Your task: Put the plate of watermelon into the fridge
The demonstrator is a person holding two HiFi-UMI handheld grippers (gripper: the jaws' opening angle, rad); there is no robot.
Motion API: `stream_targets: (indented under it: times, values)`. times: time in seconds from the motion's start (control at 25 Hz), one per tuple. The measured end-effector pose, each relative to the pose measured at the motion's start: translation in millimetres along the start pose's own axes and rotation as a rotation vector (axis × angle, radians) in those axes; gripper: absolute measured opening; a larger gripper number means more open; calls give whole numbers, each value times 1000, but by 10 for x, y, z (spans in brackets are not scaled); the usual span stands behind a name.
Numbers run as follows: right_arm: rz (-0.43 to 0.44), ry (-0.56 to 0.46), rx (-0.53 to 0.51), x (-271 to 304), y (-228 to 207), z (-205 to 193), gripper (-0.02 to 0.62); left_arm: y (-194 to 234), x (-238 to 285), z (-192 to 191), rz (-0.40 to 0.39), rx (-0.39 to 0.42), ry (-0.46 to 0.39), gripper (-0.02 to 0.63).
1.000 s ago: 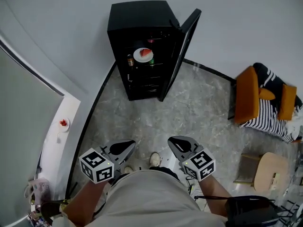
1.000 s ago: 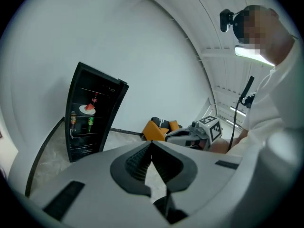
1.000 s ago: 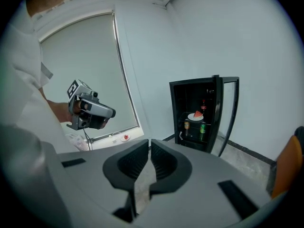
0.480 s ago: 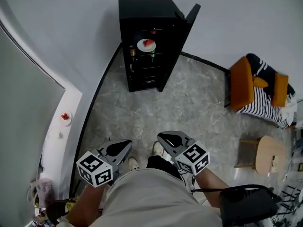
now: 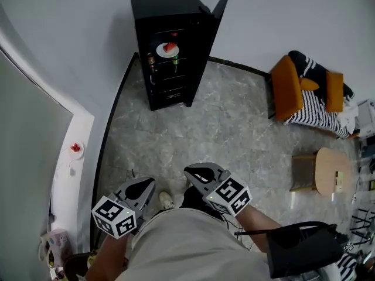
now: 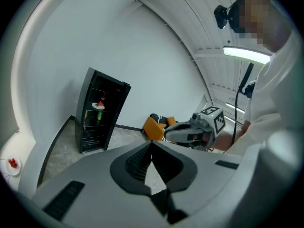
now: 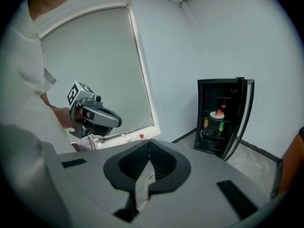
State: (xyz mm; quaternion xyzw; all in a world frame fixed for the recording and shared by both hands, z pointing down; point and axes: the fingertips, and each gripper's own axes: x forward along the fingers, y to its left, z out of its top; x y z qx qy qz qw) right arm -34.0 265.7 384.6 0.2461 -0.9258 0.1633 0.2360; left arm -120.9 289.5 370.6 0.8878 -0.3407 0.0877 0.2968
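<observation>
The black fridge [image 5: 167, 16] stands against the far wall with its door [image 5: 206, 45] open. A white plate of watermelon [image 5: 168, 48] rests on an upper shelf inside it; the plate [image 6: 99, 105] and the plate [image 7: 218, 114] also show small in both gripper views. My left gripper [image 5: 146, 185] and right gripper [image 5: 192, 173] hang low by the person's waist, far from the fridge. Both are shut with nothing in them. The left gripper's jaws [image 6: 152, 144] meet at their tips, as do the right gripper's [image 7: 150, 141].
Drink cans [image 5: 151, 60] sit on the fridge's lower shelf. An orange chair with striped cloth [image 5: 304, 89] stands at the right, with a round wooden table [image 5: 331, 171] nearer. A white ledge at left holds a small dish [image 5: 76, 150]. A black bag [image 5: 304, 253] hangs at the person's right.
The fridge sits smaller and further left in the head view, as the person has backed away. Both grippers stay shut and low by the waist.
</observation>
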Motion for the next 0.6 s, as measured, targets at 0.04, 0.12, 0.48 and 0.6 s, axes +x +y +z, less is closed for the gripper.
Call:
stream_targets:
  times: [0.04, 0.12, 0.48, 0.6]
  values:
    - [-3, 0, -4, -7, 83, -23, 15, -19, -58, -54, 3, 4, 0, 12]
    - [-8, 1, -7, -17, 226, -65, 15, -68, -155, -127, -5, 8, -6, 12]
    - [-24, 17, -15, 36, 235, -12, 15, -50, -178, -26, -38, 25, -15, 12]
    - [-28, 19, -17, 62, 255, 9, 15, -18, -213, -16, -40, 28, -12, 12]
